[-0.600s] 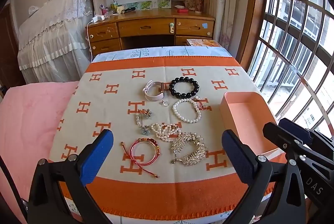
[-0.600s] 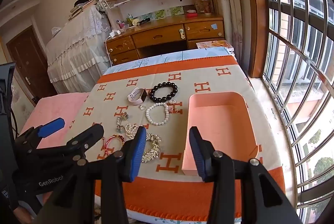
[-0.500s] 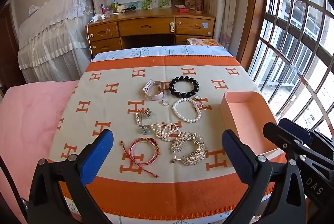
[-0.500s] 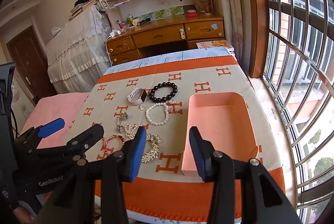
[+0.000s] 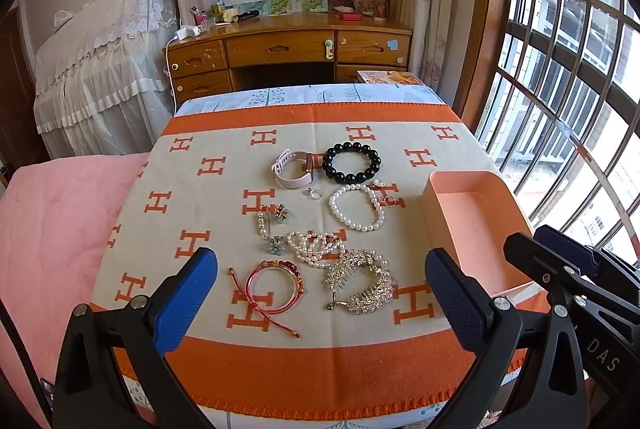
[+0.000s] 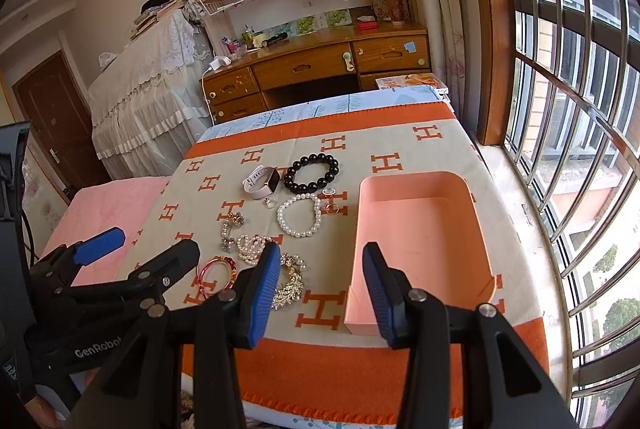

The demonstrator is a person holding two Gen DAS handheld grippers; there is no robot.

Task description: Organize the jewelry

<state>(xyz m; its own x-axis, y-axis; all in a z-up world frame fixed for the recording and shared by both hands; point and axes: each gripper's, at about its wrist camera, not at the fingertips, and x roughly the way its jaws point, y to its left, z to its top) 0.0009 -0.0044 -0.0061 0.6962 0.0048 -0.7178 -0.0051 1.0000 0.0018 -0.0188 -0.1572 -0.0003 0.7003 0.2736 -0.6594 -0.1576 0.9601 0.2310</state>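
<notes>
Picking up one small piece could go wrong, because the jewelry [image 5: 332,225] lies close together on the blanket [image 5: 192,197], left of the empty pink box [image 6: 420,229]. Both the left gripper [image 5: 320,293] and the right gripper [image 6: 320,293] hang near, fingers apart, holding nothing. Wide fingers might snag the red string bracelet [image 5: 276,285] or drag the pearl bracelet [image 5: 356,207] along.

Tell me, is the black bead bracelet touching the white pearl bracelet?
Apart. The left wrist view shows a strip of cloth between the black bead bracelet and the white pearl bracelet.
</notes>
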